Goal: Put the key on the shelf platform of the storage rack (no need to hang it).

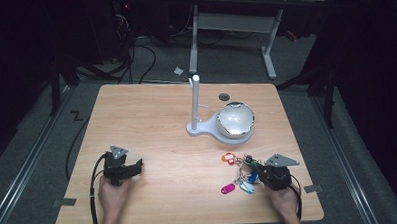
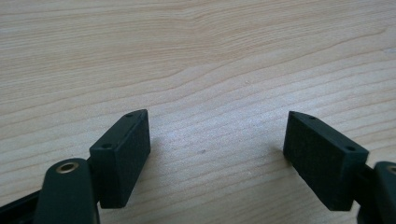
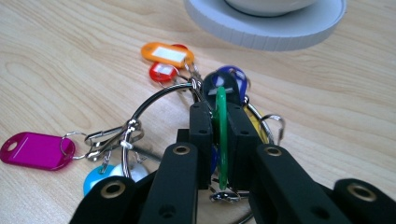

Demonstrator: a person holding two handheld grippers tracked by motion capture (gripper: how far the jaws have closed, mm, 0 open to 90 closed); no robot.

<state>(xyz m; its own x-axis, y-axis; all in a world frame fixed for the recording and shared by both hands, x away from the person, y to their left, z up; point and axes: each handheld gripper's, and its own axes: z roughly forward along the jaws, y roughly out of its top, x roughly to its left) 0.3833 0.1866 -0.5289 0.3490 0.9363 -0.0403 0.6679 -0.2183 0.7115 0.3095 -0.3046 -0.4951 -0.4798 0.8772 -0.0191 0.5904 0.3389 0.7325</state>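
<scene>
From above, the wooden bench (image 1: 151,113) fills the middle of the frame. The left claw (image 1: 133,168) rests at the lower left, well apart from everything. At the lower right, the right claw (image 1: 256,174) sits in a bunch of keys with coloured tags (image 1: 238,173). Above the bunch, right of centre, a white stand (image 1: 196,104) with an upright post carries a shiny bowl (image 1: 235,119) on its round base.

In the left gripper view, the left claw (image 2: 217,140) stands wide open over bare wood, its jaws holding nothing.

In the right gripper view, the right claw (image 3: 219,135) is pinched tight on a green tag (image 3: 221,126) at the centre of the frame. An orange tag (image 3: 167,52) and a red one (image 3: 162,71) lie at the upper middle, a magenta tag (image 3: 32,150) at the lower left, all joined by a big steel ring (image 3: 154,100).

To me the grip looks made, but the bunch lies on the bench. Lifting it and hanging it on the stand or putting it in the bowl seems left.
</scene>
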